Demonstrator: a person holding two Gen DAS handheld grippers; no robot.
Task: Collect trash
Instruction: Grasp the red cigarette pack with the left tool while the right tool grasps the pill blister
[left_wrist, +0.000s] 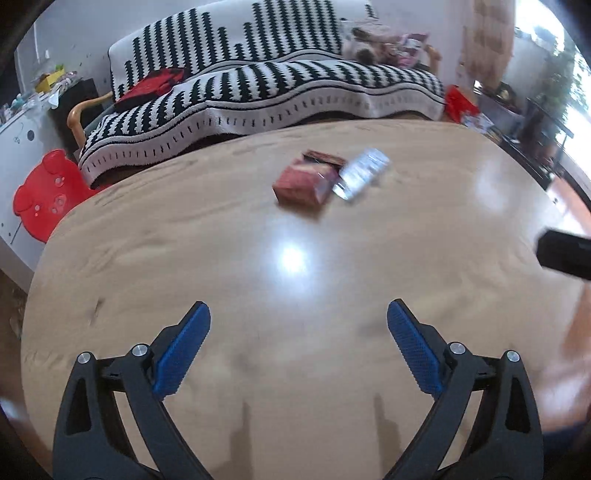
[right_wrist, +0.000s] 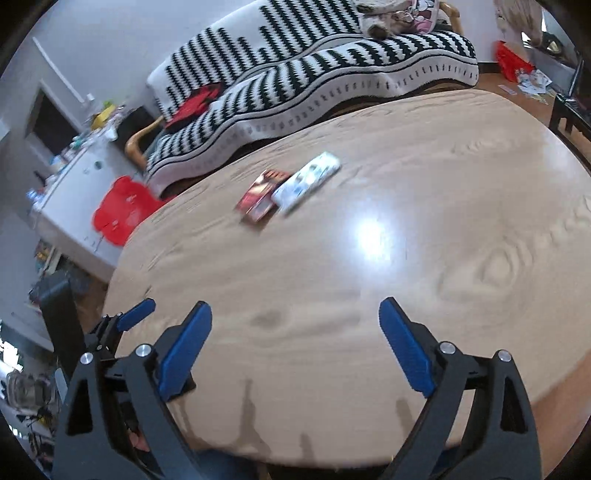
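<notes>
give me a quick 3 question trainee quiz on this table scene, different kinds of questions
1. True or false: the left gripper holds the red box.
2. What lies right beside the red box? A) a silvery white packet B) a mug C) a spoon
3. Fill in: both pieces of trash lie on the wooden ____, with the right gripper ____.

Key: 1 false, its jaws stand wide with nothing between them. 2 A. 3 table; open.
</notes>
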